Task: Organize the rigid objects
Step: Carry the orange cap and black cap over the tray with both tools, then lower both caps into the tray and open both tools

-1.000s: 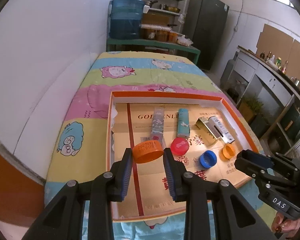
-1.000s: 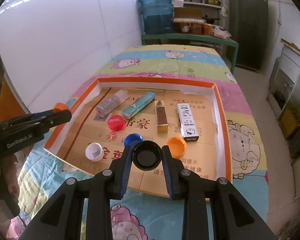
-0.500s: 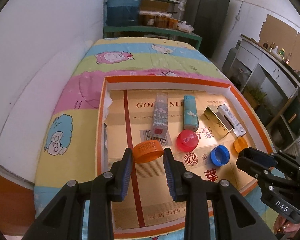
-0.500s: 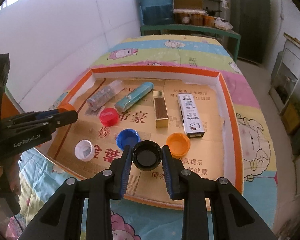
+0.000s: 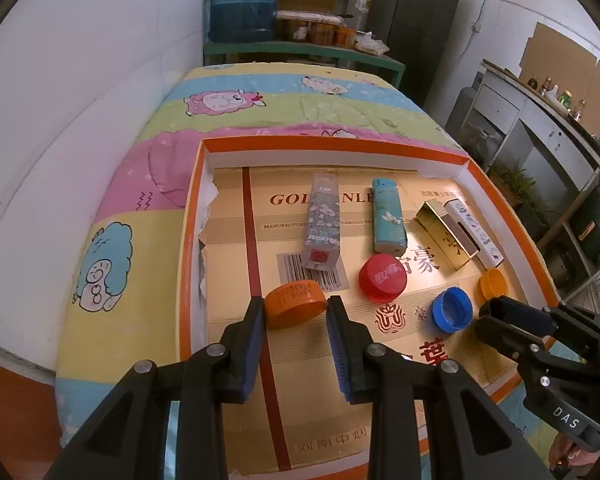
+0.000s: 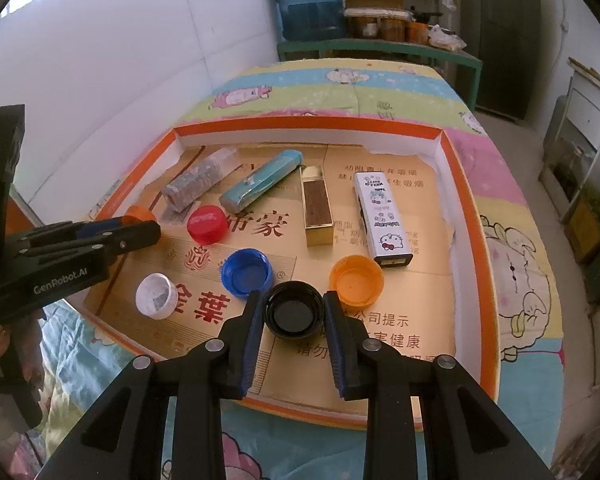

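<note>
My left gripper (image 5: 295,312) is shut on an orange bottle cap (image 5: 295,303), held over the left part of the orange-rimmed cardboard tray (image 5: 332,145). My right gripper (image 6: 292,314) is shut on a black cap (image 6: 293,315), open side up, over the tray's near edge. In the tray lie a red cap (image 6: 207,225), a blue cap (image 6: 246,273), an orange cap (image 6: 356,281) and a white cap (image 6: 156,295). Behind them lie a clear patterned box (image 5: 322,220), a teal lighter (image 5: 388,222), a gold box (image 6: 317,212) and a white cartoon box (image 6: 380,216).
The tray sits on a table covered with a cartoon sheep cloth (image 5: 228,104), against a white wall (image 5: 80,80) on the left. A green shelf with a blue water jug (image 5: 242,2) stands behind. Cabinets (image 5: 548,140) stand at the right.
Both grippers have moved forward and lower over the tray, each still holding its cap. The tray's objects look larger and nearer.
</note>
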The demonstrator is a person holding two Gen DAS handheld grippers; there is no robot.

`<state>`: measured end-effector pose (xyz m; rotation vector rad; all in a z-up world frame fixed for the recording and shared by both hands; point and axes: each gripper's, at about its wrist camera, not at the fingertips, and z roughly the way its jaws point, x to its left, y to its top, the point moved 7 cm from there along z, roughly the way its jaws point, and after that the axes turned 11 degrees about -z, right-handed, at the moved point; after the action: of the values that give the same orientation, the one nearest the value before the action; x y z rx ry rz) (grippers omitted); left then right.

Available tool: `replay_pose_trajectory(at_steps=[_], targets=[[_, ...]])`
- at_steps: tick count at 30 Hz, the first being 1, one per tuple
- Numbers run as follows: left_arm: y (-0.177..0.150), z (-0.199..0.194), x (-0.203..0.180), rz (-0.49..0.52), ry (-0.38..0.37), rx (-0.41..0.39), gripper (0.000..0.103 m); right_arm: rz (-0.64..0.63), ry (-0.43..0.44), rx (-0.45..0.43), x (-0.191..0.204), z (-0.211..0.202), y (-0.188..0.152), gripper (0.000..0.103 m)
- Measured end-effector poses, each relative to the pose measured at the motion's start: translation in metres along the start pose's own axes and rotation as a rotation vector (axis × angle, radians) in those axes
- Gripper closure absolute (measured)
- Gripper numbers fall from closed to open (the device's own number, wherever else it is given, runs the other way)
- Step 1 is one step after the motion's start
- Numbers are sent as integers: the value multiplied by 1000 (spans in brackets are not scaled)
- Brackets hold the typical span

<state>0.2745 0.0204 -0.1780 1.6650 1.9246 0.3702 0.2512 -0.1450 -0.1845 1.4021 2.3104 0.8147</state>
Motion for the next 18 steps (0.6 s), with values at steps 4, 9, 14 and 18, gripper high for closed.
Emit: replay_pose_trajectory(at_steps=[4, 9, 14, 18], targets=[[0, 3, 0, 4, -3, -2, 71, -4, 1, 6, 0, 3, -2, 73], [-1, 3, 0, 14, -8, -7, 71, -18, -5, 5, 2, 4, -2, 73], [-3, 1, -1, 9, -21, -16, 66, -23, -17, 3, 2, 3, -4, 70], [-4, -8, -2, 1, -42, -33, 62, -21, -38, 9, 1, 0, -5, 55]])
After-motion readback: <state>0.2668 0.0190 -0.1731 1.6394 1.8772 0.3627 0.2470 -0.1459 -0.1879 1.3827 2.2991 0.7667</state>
